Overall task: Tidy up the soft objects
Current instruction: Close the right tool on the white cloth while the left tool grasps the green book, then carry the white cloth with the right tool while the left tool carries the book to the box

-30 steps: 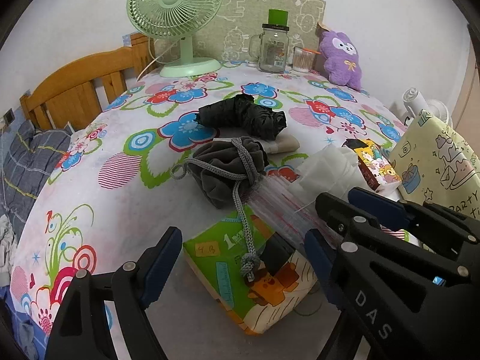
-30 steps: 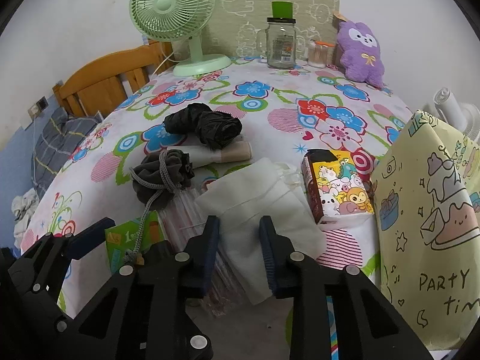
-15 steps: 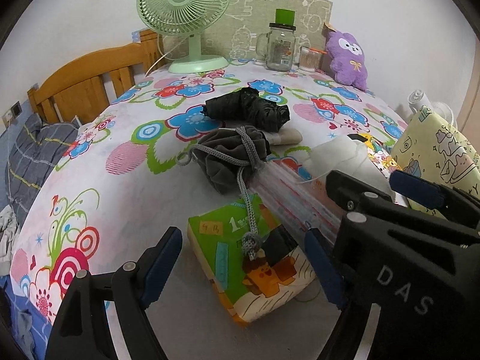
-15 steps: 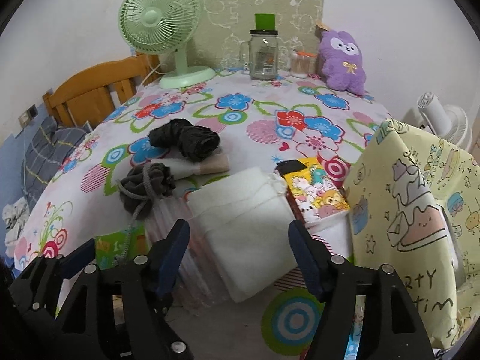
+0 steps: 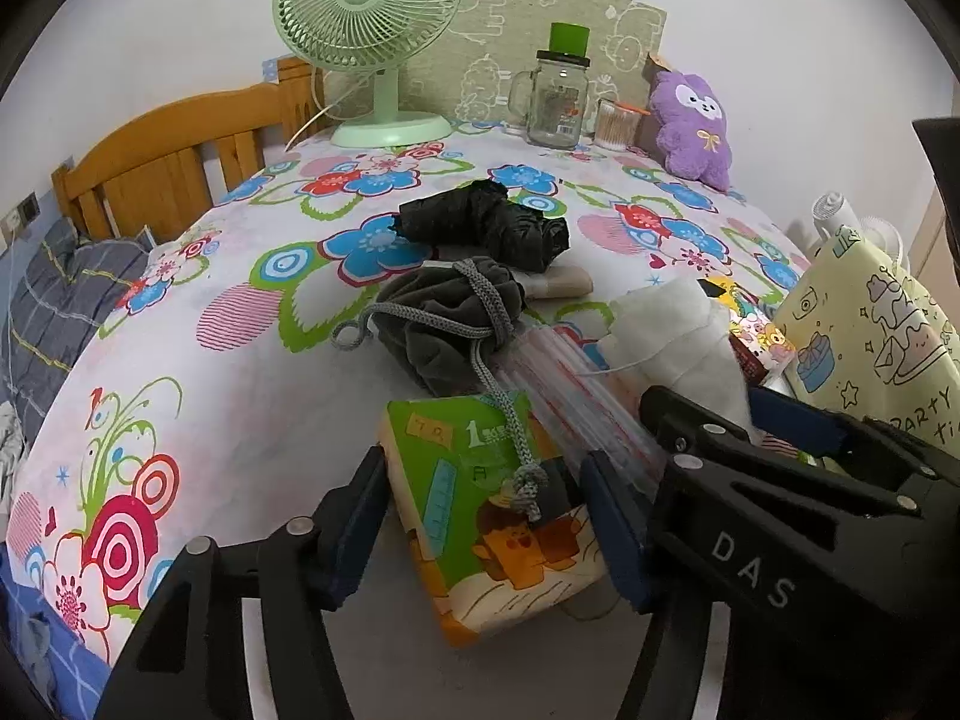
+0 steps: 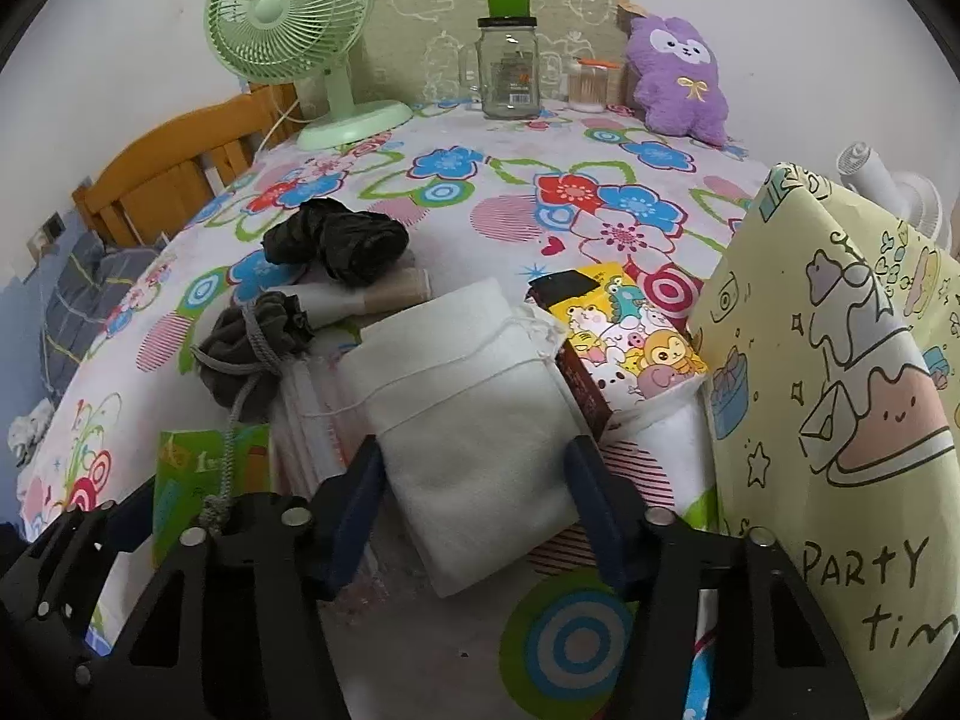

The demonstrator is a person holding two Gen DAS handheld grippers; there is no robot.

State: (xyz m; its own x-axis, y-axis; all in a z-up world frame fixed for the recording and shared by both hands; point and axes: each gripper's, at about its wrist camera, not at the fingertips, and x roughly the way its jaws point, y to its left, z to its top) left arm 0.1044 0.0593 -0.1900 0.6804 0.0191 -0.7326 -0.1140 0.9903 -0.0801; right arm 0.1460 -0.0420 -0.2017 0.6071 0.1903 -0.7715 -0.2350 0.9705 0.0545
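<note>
A green tissue pack lies at the near edge of the flowered tablecloth. My left gripper straddles it. Its jaws are closing and the blue pads touch the pack's two sides. A grey drawstring pouch sits just behind, its knotted cord draped over the pack. My right gripper straddles a flat white drawstring pouch. Those jaws are closing too, and the pads meet both of its edges. The white pouch rests partly on clear zip bags.
A yellow party bag stands at the right, with a cartoon tissue pack beside it. A crumpled black bag lies mid-table. A green fan, a glass jar and a purple plush line the back. A wooden headboard is to the left.
My right jaws went from nearly shut to wide, then narrowed around the white pouch. My left jaws narrowed onto the green pack. Neither hand shifted noticeably.
</note>
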